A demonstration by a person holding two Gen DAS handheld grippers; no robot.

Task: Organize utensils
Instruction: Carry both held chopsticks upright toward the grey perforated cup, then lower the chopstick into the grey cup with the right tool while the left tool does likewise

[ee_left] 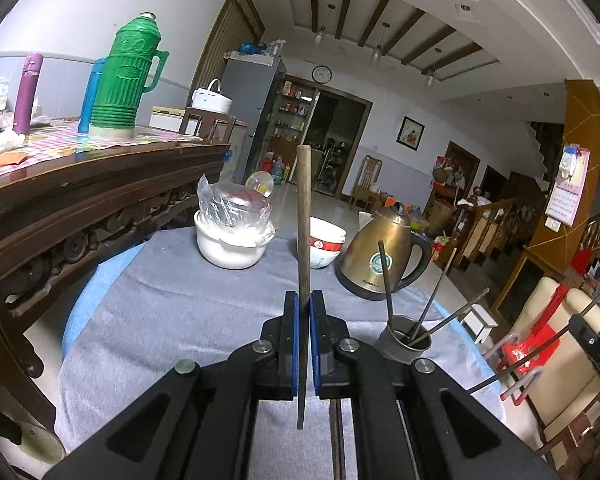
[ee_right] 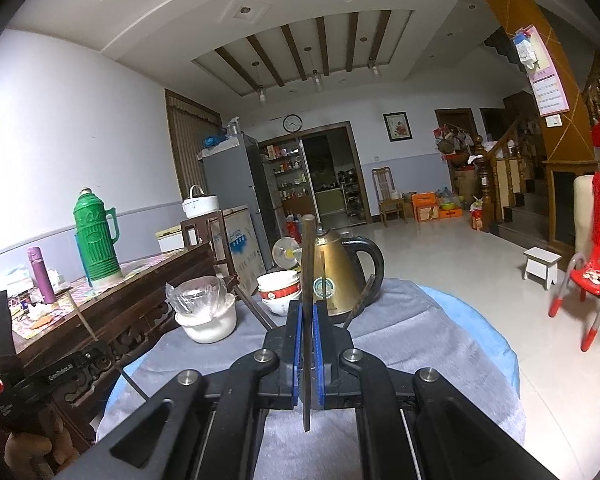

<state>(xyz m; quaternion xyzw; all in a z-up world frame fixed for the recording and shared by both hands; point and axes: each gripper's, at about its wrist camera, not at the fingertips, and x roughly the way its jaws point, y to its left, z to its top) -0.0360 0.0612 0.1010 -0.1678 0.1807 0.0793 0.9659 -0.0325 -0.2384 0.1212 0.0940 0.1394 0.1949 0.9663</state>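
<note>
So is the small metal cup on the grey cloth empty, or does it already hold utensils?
Not empty: the metal cup stands upright with three chopsticks leaning out of its mouth.

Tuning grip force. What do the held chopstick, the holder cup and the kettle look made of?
Chopstick in the left gripper: probably wood or bamboo, matte dark brown, no shine. Holder cup: likely metal, dull grey with a faint sheen. Kettle: metal body, brassy and reflective; black handle looks plastic.

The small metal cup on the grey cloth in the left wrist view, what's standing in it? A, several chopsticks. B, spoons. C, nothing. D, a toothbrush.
A: thin dark chopsticks lean out of the metal cup, fanning toward the right.
</note>
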